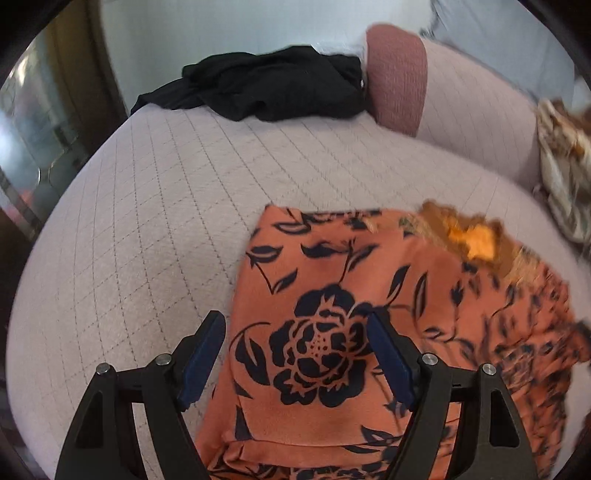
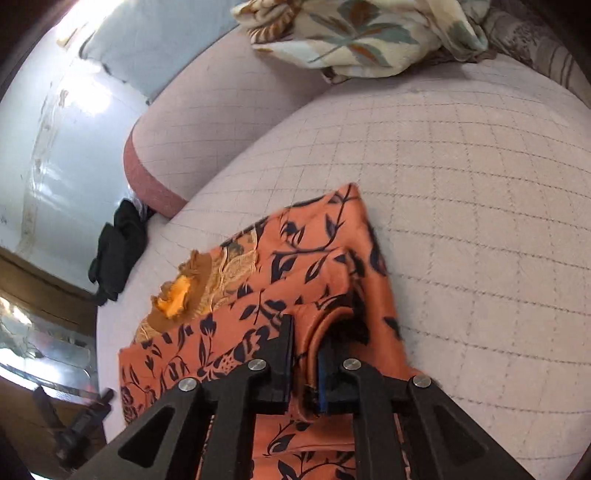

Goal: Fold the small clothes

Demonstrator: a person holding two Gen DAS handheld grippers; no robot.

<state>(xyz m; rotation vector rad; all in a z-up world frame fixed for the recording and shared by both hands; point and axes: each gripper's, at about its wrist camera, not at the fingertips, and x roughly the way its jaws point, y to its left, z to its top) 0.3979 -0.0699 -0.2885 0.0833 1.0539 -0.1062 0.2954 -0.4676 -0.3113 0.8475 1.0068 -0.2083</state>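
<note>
Fold step under way: orange floral garment point(image 1: 332, 332) lies lower centre of frame on quilted sofa seat point(image 1: 147, 221). Right gripper point(image 2: 304, 363) pinches bunched edge of cloth; left gripper point(image 1: 297, 354) spread wide above flower print, holding nothing. Next likely: left takes matching edge, both carry over. Black garment point(image 1: 258, 88) top centre, cream floral cloth point(image 2: 362, 33) top of frame, both well apart; nothing blocks.
</note>
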